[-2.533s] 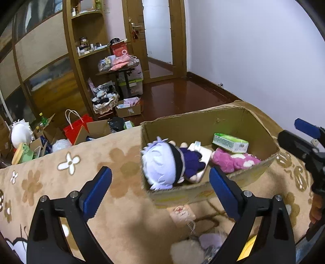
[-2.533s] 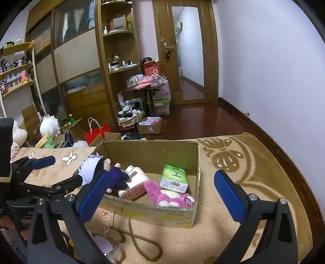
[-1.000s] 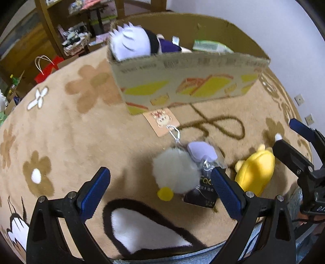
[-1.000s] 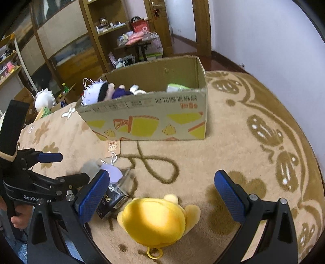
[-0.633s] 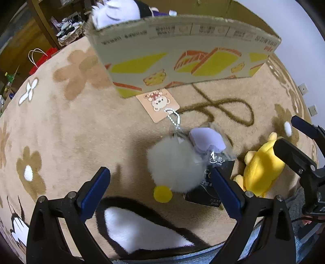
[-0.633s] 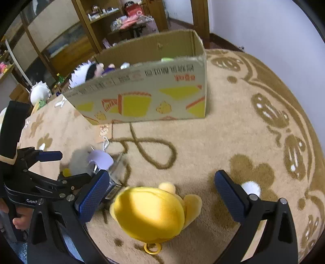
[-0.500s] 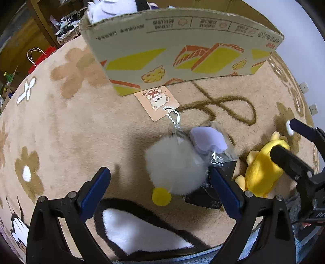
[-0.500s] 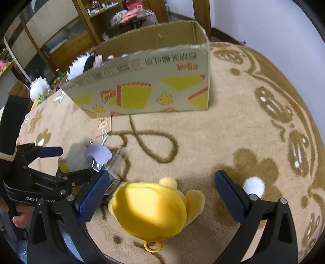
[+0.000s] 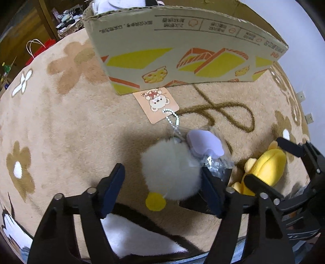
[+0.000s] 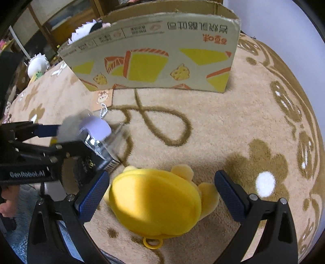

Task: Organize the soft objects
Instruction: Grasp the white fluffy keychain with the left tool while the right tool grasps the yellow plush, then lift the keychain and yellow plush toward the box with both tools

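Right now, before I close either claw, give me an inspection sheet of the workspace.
Surface: tan flower-patterned rug.
Job's things: white pompom charm and yellow plush on the rug; cardboard box behind them.
Clutter: bear tag by the box.
Grippers: left claw has just been closing around the pompom; right claw open, straddling the plush.
Cables: nothing seen.
Surroundings: wooden shelving, white wall.

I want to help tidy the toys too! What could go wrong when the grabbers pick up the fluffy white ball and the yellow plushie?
The left gripper may catch only loose fur on the white pompom and slip. Its chained card tag could snag the cardboard box. The right gripper and the left work very close together and might bump.
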`<act>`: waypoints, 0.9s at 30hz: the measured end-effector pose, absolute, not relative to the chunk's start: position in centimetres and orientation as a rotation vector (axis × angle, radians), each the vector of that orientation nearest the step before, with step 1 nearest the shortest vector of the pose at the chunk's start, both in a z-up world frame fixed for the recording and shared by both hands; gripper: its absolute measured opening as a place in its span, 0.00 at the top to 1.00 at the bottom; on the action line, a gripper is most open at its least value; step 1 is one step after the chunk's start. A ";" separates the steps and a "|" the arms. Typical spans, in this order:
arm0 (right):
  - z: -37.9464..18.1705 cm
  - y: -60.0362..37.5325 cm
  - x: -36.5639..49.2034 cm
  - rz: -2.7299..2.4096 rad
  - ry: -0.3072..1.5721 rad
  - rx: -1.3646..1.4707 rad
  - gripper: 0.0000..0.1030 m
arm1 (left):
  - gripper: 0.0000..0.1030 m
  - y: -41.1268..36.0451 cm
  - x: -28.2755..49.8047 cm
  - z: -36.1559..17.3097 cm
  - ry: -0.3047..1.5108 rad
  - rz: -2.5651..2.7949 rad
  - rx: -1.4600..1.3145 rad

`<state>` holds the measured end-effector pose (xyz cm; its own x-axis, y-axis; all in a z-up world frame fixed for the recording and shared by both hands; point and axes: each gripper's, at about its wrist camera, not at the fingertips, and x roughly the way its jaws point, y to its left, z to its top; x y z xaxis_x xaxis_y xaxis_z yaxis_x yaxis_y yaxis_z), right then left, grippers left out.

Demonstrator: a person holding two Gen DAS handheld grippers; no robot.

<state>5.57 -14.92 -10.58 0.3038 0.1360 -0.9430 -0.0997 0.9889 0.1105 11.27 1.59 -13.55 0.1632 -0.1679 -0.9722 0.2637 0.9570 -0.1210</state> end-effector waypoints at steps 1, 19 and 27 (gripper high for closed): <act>-10.7 -15.0 5.6 0.152 1.259 0.031 0.00 | 0.42 1.8 11.4 -13.6 1.376 -0.310 0.073; -11.2 -13.1 5.3 0.189 1.266 0.006 0.18 | 0.75 1.6 12.4 -14.1 1.405 -0.316 0.126; -10.4 -13.6 5.3 0.192 1.237 -0.005 0.23 | 0.82 0.7 10.9 -13.6 1.373 -0.333 0.123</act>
